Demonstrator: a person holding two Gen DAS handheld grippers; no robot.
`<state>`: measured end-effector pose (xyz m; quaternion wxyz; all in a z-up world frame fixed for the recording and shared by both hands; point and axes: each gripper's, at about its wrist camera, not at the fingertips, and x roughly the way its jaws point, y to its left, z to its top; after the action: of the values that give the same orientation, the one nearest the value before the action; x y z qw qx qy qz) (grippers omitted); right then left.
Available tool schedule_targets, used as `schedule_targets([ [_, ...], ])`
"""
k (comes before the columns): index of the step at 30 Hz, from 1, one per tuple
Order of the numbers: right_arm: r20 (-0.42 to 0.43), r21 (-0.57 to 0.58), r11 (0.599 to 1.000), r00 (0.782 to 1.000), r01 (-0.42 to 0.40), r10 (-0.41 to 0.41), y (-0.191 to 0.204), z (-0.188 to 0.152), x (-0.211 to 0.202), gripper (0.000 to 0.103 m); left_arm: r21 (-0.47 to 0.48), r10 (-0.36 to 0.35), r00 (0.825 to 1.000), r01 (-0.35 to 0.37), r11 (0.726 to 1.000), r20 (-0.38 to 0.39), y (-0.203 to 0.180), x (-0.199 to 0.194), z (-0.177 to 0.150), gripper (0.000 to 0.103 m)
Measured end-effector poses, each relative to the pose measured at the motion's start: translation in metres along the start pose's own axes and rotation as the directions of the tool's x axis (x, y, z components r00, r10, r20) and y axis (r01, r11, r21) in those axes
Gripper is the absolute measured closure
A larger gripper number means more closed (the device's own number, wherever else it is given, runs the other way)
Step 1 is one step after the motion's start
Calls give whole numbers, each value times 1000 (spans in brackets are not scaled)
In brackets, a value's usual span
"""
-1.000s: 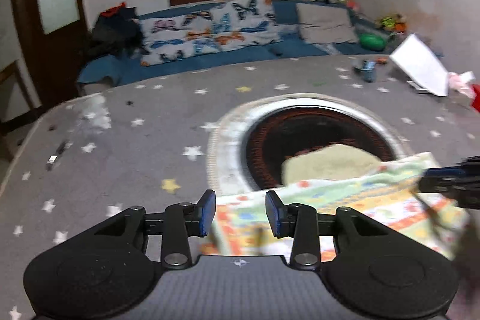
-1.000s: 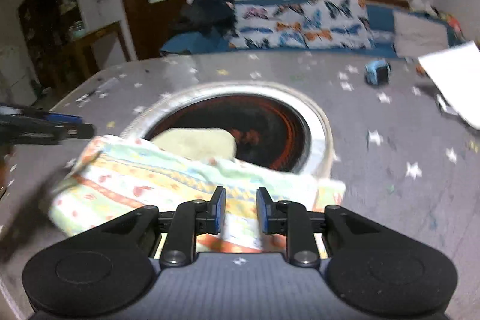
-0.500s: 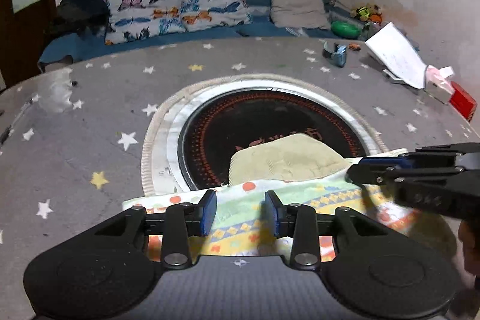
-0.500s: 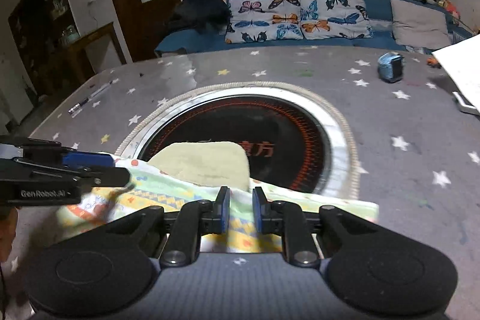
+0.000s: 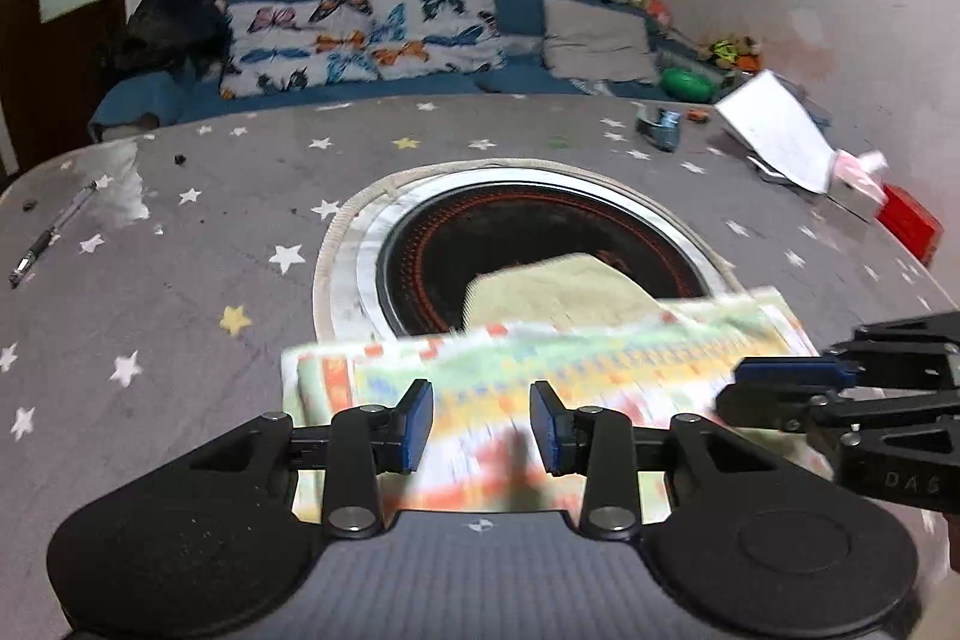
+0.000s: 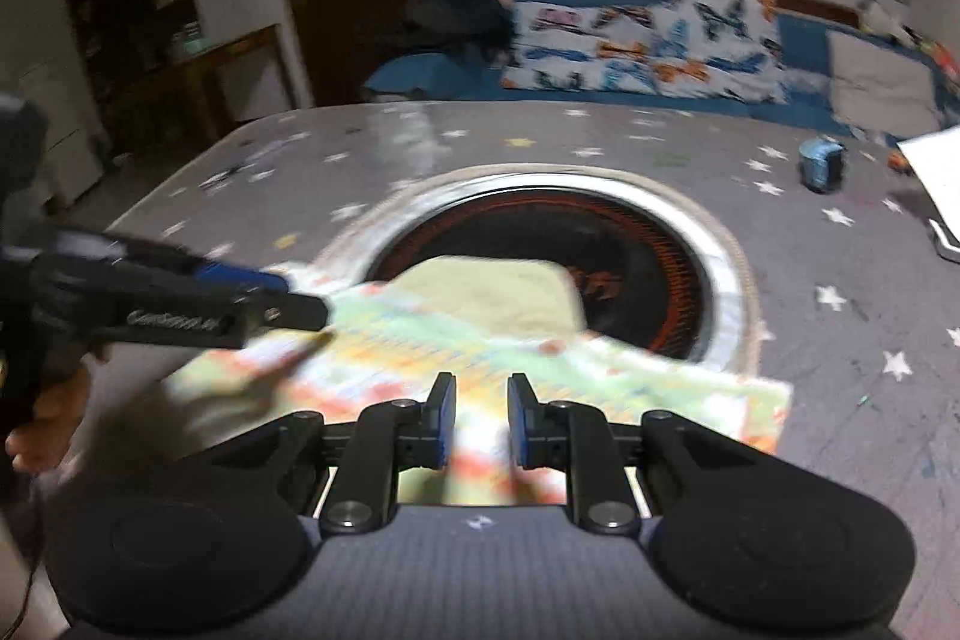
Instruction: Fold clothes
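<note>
Between the left gripper's (image 5: 480, 424) blue pads a clear gap is seen, with the patterned cloth (image 5: 540, 370) lying below and beyond it; nothing is pinched, so the jaws are noted as released. The right gripper (image 6: 478, 421) is likewise parted, by a narrower gap, over the same cloth (image 6: 480, 364), and no fabric is seen caught between its pads, though blur makes the near edge hard to read. Each tool is recorded in the other's view: the right gripper (image 5: 840, 400) at the cloth's right end, the left gripper (image 6: 180, 304) at its left end, whether touching cannot be told. The cloth is laid flat at the near side of the table (image 5: 180, 280), its far edge overlapping the rim of a round dark inset (image 5: 540, 232) ringed in white. A pale yellow folded piece (image 5: 552, 289) is seen on the inset, partly tucked under the cloth's far edge. Stars are printed across the grey table cover. A pen (image 5: 48, 232) is noted at the far left, a small blue object (image 5: 660, 127) and a white sheet (image 5: 780, 142) at the far right, a red box (image 5: 909, 223) just beyond the sheet. Behind the table a blue couch (image 5: 510, 79) with butterfly pillows (image 5: 360, 34) is recorded.
</note>
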<state>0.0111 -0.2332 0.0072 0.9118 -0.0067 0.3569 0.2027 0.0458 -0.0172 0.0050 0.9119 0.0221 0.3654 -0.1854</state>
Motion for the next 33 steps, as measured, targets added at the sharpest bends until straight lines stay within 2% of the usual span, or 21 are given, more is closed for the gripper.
schedule_targets([
  [5, 0, -65, 997, 1000, -29, 29, 31, -20, -12, 85, 51, -21, 1000, 20, 998, 19, -13, -24, -32, 65],
  [9, -4, -113, 994, 1000, -11, 10, 49, -37, -5, 85, 85, 10, 1000, -11, 996, 12, -18, -22, -50, 65],
  [14, 4, -135, 991, 1000, 3, -2, 58, -50, -7, 85, 43, 7, 1000, -8, 999, 13, -10, -26, -53, 64],
  [17, 35, -94, 996, 999, -1, 5, 52, -49, -25, 85, 27, 2, 999, -3, 1000, 38, -6, -35, -52, 64],
  [19, 55, -77, 997, 998, 23, -18, 48, -51, -33, 85, 30, 19, 1000, -20, 999, 24, -3, -31, -55, 64],
  [23, -2, -29, 998, 999, 54, -54, 31, -63, -27, 85, 19, 26, 1000, -26, 999, 12, 0, -26, -61, 64],
  [25, -14, -5, 999, 999, 45, -45, 26, -70, -29, 85, 12, 26, 1000, -26, 1000, 12, 1, -29, -60, 64],
  [30, 25, 30, 996, 996, 89, -90, 9, -70, -49, 85, -24, 27, 999, -27, 999, 27, 11, -38, -57, 64],
  [33, 30, 51, 990, 990, 134, -135, -4, -71, -54, 85, -26, 42, 999, -42, 999, 6, 14, -34, -60, 63],
])
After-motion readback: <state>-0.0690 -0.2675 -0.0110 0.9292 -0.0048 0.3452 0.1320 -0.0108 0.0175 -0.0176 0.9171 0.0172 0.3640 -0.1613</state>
